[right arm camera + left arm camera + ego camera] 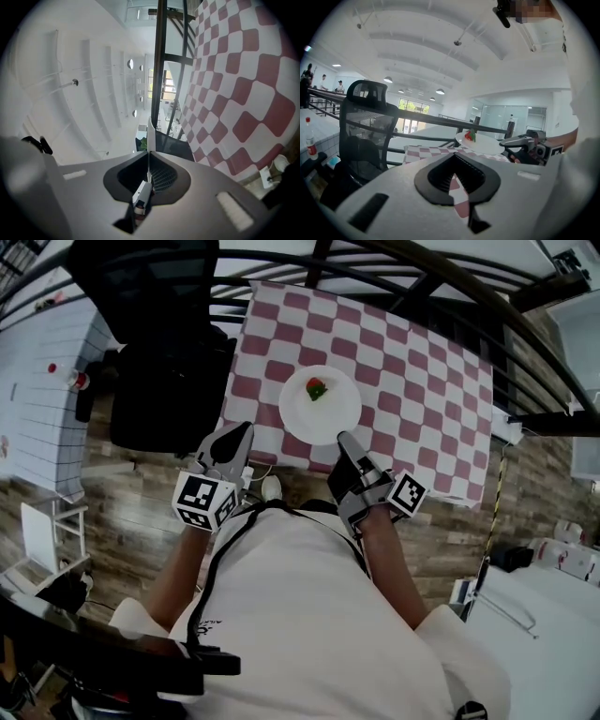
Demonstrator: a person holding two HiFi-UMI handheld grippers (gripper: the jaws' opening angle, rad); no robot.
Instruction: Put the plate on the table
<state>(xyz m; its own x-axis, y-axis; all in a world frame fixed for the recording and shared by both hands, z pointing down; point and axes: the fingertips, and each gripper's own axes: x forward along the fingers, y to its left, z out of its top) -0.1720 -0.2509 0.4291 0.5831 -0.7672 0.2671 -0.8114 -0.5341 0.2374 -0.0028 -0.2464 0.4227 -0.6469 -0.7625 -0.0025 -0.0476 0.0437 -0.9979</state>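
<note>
**Clerk:** Position of the plate?

**Inspector:** The white plate (336, 416) is over the near edge of the table (417, 395), which is covered by a red-and-white checked cloth. A small red and green item (317, 388) sits on the plate, toward its far side. From the left gripper view the plate appears level. I cannot confirm whether its underside touches the cloth.

**Clerk:** Right gripper?

**Inspector:** The right gripper (343, 439) is at the plate's near rim. Its own view shows the jaws closed on that rim, which appears as a thin white sliver, edge-on, pinched between the black pads. The grip is confirmed.

**Clerk:** Left gripper?

**Inspector:** The left gripper (242, 432) is to the left of the plate, at the table's near-left corner, and is not touching the plate. Its jaws meet at the tips with nothing between them (only a strip of the checked cloth shows through the gap behind the tips).

**Clerk:** Surroundings?

**Inspector:** A black mesh-backed office chair (164, 371) stands to the left of the table. A dark metal railing (375, 261) runs along the table's far side. The floor is wood-patterned. The person wears a white top, with both forearms extended toward the table.
</note>
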